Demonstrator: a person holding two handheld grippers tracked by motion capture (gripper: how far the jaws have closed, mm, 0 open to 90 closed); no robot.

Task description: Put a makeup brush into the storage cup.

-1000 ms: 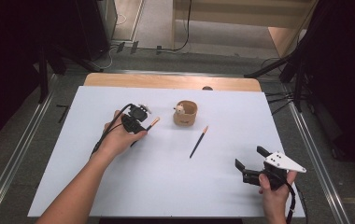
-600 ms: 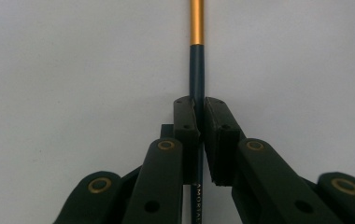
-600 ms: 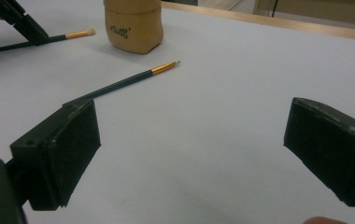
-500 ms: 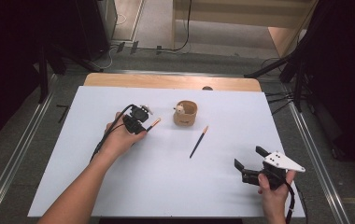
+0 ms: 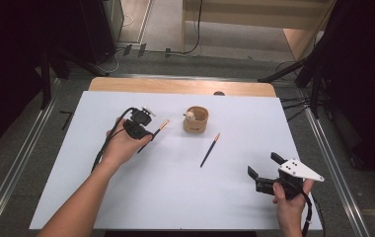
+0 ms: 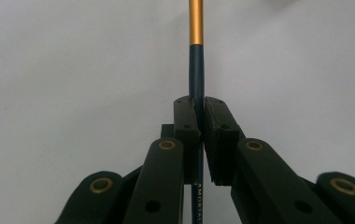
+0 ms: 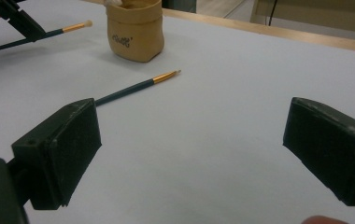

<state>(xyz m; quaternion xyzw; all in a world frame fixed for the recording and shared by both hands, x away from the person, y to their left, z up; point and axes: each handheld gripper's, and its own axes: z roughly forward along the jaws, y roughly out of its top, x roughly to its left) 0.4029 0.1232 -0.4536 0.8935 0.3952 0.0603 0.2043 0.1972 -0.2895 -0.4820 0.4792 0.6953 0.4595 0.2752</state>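
The brush (image 6: 195,70) sits clamped between the pads of the left gripper (image 6: 200,122), which has just been closing on its dark blue shaft; the gold ferrule sticks out straight ahead of the jaws, and white letters run along the shaft below the pads, reading roughly "MORTA", the rest cut off. In the high view the left gripper (image 5: 143,129) holds this brush (image 5: 157,131) low over the sheet, its tufted end pointing toward the pot (image 5: 196,120), which stands just beyond the tip and apart from it. The tan pot (image 7: 136,29) carries dark script on its side, too small to read. A second brush (image 5: 209,150) lies flat on the sheet between the two grippers, nearer the right one and ahead of its jaws. The right gripper (image 5: 265,173), in the person's hand at the near right edge, stands wide open with nothing between its pads (image 7: 66,151), hovering just above the surface. The table (image 5: 175,197) is covered by a plain white sheet with a strip of wood showing along the far edge. Around it lie grey floor, metal rails, cables and dark curtains.
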